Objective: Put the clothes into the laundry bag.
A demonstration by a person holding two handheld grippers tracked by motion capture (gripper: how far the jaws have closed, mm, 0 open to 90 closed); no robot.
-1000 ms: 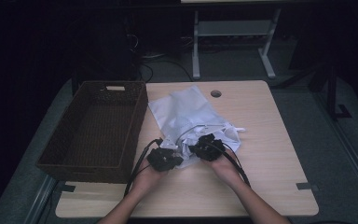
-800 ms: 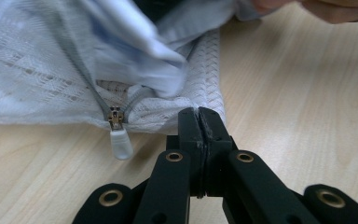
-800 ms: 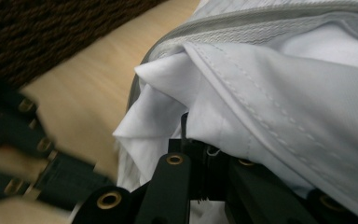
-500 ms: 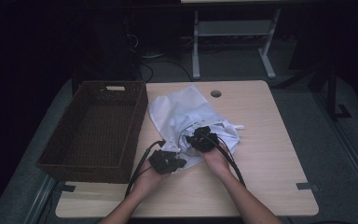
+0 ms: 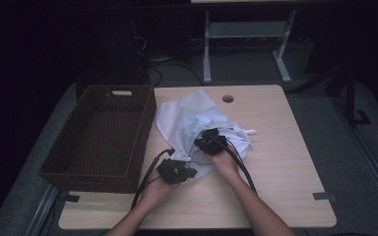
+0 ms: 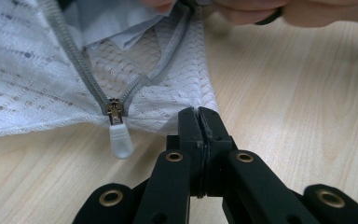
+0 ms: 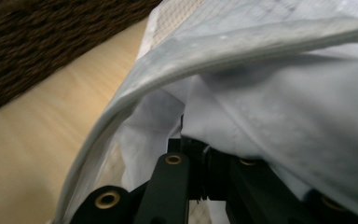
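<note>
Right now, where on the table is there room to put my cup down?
The pale wooden table is bare right of the white mesh zip bag, out to the right edge. It is crowded on the left, around the dark woven basket and both hands.

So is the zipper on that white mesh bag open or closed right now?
Open. The slider sits at the near corner, and the grey zipper tracks spread apart beyond it, showing cloth inside.
</note>
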